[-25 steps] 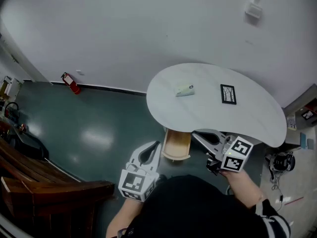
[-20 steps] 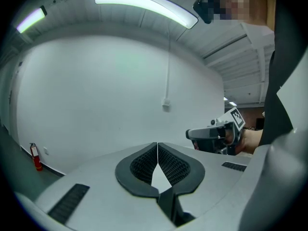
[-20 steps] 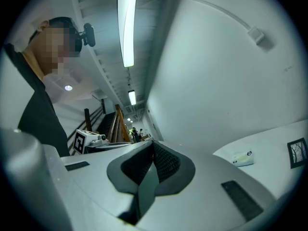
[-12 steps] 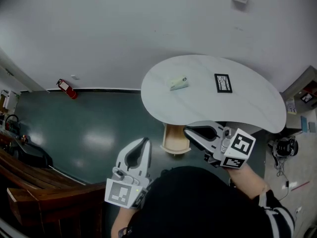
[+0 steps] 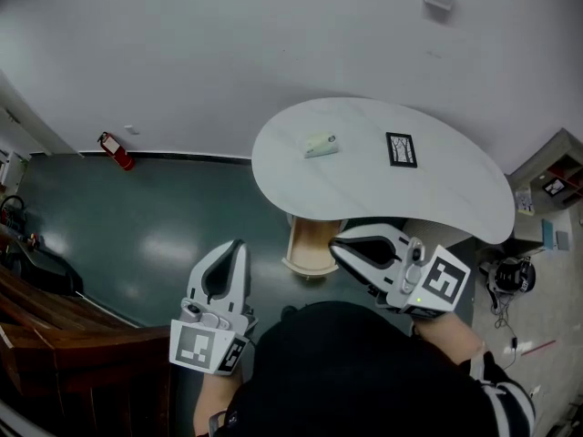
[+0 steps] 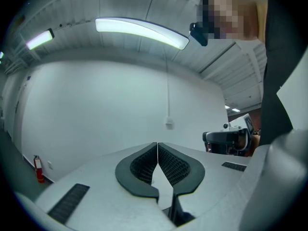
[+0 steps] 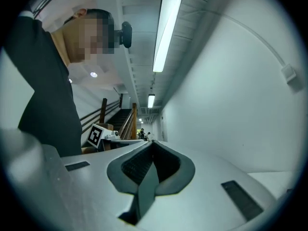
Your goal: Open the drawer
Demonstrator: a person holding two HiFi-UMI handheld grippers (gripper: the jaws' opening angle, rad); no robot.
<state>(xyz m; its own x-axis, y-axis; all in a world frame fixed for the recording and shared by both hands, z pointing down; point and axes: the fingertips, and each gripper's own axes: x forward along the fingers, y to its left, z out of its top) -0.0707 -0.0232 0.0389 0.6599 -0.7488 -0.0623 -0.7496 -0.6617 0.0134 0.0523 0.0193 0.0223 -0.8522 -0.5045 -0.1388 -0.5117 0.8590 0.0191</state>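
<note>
Nearest, the left gripper [image 5: 234, 249] and the right gripper [image 5: 337, 246] are each seen with jaws closed together on nothing. Just beyond and between them, the drawer [image 5: 312, 247] is seen projecting from under the near edge of the table [image 5: 437, 198], seemingly already out. It is judged to be light, stiff wood that slides easily. Its rounded front lip is best pinched, since no handle can be made out.

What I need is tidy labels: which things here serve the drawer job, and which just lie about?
Job: light wooden drawer under the white rounded table; left gripper; right gripper, both shut.
Lying about: small pale green block and black-framed card, both on the table; red fire extinguisher.
</note>
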